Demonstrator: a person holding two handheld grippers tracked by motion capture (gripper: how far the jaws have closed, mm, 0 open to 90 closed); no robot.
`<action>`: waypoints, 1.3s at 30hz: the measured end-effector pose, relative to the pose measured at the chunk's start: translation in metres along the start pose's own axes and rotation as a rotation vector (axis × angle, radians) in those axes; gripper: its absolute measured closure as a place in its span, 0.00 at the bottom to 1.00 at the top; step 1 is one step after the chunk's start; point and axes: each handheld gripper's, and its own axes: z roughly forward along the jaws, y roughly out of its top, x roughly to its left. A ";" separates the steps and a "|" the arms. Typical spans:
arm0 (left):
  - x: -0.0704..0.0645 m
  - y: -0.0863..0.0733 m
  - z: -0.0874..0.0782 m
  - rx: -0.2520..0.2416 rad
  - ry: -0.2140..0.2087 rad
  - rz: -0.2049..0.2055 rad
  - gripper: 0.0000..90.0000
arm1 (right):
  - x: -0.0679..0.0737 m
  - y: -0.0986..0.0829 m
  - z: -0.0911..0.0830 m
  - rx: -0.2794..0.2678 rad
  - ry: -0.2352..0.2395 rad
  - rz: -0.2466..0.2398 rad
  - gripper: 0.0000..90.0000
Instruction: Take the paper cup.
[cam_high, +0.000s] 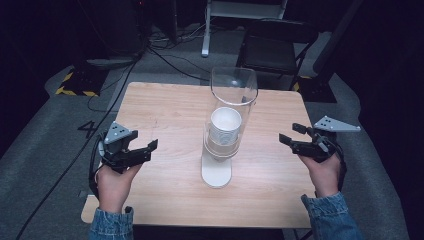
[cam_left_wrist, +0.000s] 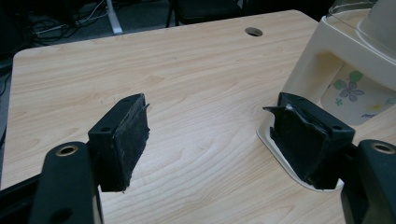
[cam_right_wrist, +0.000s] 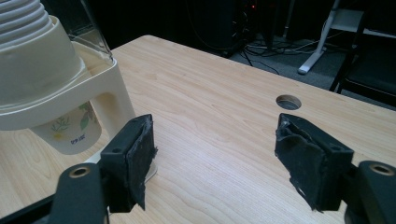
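A cream cup dispenser (cam_high: 216, 170) stands mid-table, its clear tube (cam_high: 234, 86) rising over a stack of white paper cups (cam_high: 225, 125). The lowest cup, printed with flowers (cam_left_wrist: 352, 93) (cam_right_wrist: 70, 128), hangs out beneath the cream collar (cam_right_wrist: 56, 100). My left gripper (cam_high: 152, 149) hovers left of the dispenser, jaws wide apart and empty, its right pad (cam_left_wrist: 299, 140) near the dispenser's base (cam_left_wrist: 280, 154). My right gripper (cam_high: 290, 133) is held to the right of the dispenser, open, with nothing between its pads (cam_right_wrist: 133, 161).
The wooden table (cam_high: 170, 115) has a cable hole (cam_right_wrist: 288, 101) (cam_left_wrist: 253, 31) near its far edge. Beyond the table stand a black chair (cam_high: 270, 50), a white desk leg (cam_high: 206, 30), and cables on grey carpet.
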 end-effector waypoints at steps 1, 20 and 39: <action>0.000 0.000 0.000 -0.003 -0.001 -0.003 0.30 | 0.001 0.000 0.000 0.001 0.003 0.000 0.33; -0.010 0.000 0.001 0.000 -0.024 0.016 0.29 | 0.017 0.001 0.015 0.027 0.065 -0.041 0.29; -0.008 -0.008 -0.010 0.004 -0.004 -0.001 0.29 | 0.069 0.004 0.057 0.094 0.286 -0.155 0.22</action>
